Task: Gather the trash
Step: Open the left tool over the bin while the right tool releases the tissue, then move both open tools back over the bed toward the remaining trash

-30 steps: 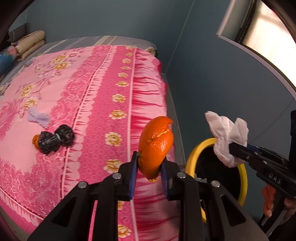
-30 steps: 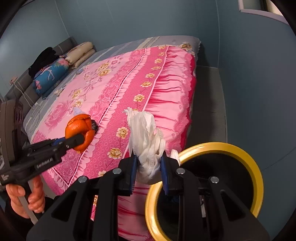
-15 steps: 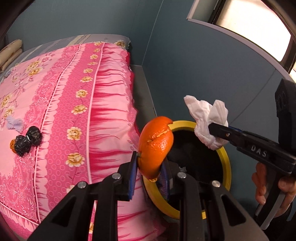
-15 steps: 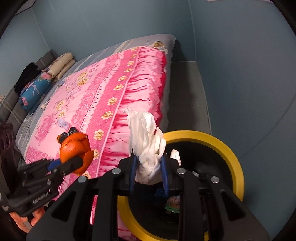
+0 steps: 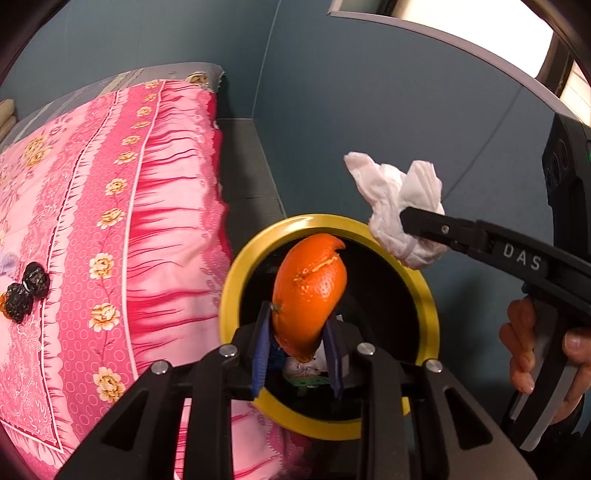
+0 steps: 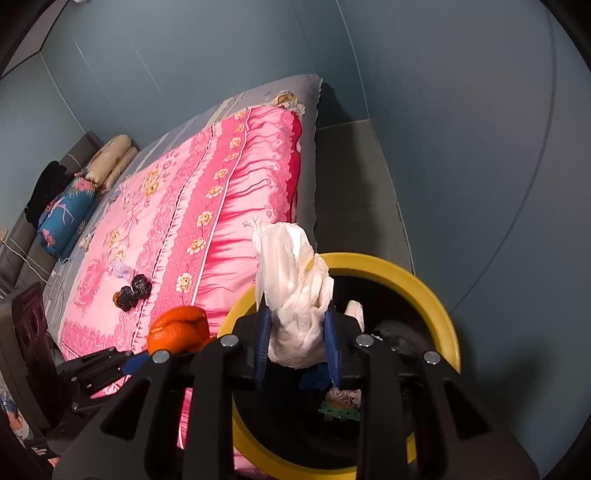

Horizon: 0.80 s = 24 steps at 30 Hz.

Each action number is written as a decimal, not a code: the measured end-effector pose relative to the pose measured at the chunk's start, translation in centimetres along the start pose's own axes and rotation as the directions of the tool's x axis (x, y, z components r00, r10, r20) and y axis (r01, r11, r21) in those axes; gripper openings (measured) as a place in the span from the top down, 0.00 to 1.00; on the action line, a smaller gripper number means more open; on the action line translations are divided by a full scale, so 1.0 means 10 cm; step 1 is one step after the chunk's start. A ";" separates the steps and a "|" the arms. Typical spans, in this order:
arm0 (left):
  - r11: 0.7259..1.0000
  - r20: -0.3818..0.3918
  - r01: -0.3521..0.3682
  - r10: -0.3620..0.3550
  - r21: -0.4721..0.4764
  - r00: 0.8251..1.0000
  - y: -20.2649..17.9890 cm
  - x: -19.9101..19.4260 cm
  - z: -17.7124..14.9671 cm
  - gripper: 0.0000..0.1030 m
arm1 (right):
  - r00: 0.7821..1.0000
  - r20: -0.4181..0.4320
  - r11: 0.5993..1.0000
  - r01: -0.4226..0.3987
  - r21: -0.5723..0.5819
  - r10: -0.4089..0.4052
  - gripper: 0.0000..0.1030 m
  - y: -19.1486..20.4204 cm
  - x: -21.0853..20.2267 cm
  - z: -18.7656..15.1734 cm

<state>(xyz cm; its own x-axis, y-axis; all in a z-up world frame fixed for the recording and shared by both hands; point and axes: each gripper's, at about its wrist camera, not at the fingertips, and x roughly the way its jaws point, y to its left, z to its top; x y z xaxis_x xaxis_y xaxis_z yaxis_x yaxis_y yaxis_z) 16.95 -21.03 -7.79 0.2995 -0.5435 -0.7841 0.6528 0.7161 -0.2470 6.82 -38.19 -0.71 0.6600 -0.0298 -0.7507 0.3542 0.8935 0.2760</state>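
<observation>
Ahead of you at about ten o'clock lies the bed, covered by a pink floral bedspread (image 6: 192,206) with a frilled darker pink border hanging down its side. At its far end, toward nine o'clock in the right wrist view, you have a blue flowered pillow (image 6: 66,218), two rolled beige cushions (image 6: 110,162) just beyond it, and a black garment (image 6: 48,184) heaped against the grey headboard. A strip of grey floor (image 6: 354,184) runs toward twelve o'clock between bed and blue-grey wall (image 6: 461,129). At two o'clock in the left wrist view, a bright window (image 5: 480,33) sits above a grey sill.
</observation>
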 end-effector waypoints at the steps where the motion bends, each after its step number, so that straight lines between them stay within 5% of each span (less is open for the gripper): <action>1: 1.000 0.001 0.009 -0.009 -0.002 1.000 -0.02 0.00 0.00 0.76 | 1.000 0.003 1.000 -0.003 0.001 0.003 0.73 -0.01 -0.02 0.00; 7: 1.000 0.019 0.017 -0.017 0.000 1.000 -0.05 -0.06 0.00 0.70 | 1.000 0.021 1.000 -0.004 0.019 0.003 0.65 -0.06 -0.09 0.03; 9: 1.000 0.031 0.024 -0.024 -0.009 0.999 -0.02 -0.09 0.00 0.60 | 1.000 0.023 1.000 0.004 0.030 -0.005 0.61 -0.09 -0.10 0.04; 18: 0.999 0.058 0.008 -0.005 -0.053 0.998 0.17 -0.18 -0.01 0.41 | 0.998 0.041 0.998 0.040 0.053 -0.042 0.47 -0.16 -0.17 0.07; 24: 0.996 0.069 -0.012 0.018 -0.090 0.997 0.37 -0.23 -0.01 0.38 | 0.998 0.042 0.997 0.043 0.058 -0.046 0.42 -0.17 -0.16 0.07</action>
<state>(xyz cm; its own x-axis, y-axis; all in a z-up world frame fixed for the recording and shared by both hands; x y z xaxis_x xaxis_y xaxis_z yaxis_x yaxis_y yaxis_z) 18.62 -17.08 -6.94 0.3587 -0.5596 -0.7472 0.5837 0.7591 -0.2883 5.62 -39.96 0.48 0.6705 -0.0895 -0.7365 0.4200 0.8641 0.2774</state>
